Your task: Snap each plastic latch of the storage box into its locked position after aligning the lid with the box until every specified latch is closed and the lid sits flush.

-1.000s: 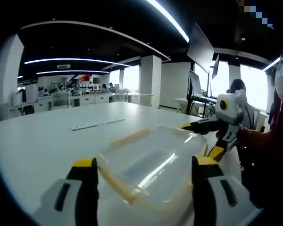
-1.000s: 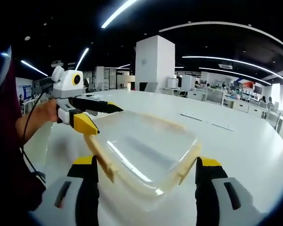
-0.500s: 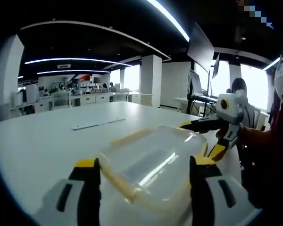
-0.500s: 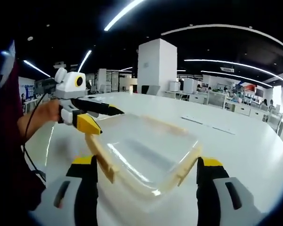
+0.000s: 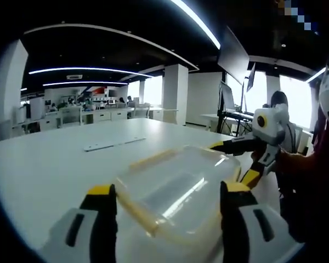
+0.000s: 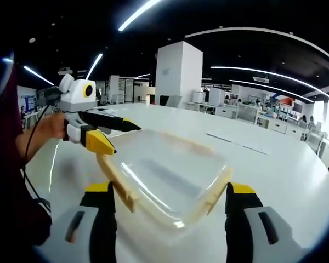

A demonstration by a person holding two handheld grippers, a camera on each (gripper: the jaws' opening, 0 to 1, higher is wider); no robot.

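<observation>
A clear plastic storage box [image 5: 175,189] with its lid on rests on the white table [image 5: 49,164]. Tan latches [image 6: 118,181] run along its edges. My left gripper [image 5: 167,196] is open, its two yellow-tipped jaws on either side of the box's near end, which lies low between them. In the right gripper view the same box [image 6: 167,178] lies between the open jaws of my right gripper [image 6: 169,193]. Each gripper also appears in the other's view. The right gripper [image 5: 230,163] reaches in from the right, the left gripper [image 6: 126,139] from the left. Both are open at the box's rim.
A flat white strip [image 5: 112,144] lies on the table beyond the box. A person's hand [image 6: 46,129] holds the left gripper. Monitors on a stand [image 5: 233,104] and a white pillar [image 6: 178,76] stand past the table's far side.
Both views have drifted only slightly. The box and both grippers keep their places, jaws still apart.
</observation>
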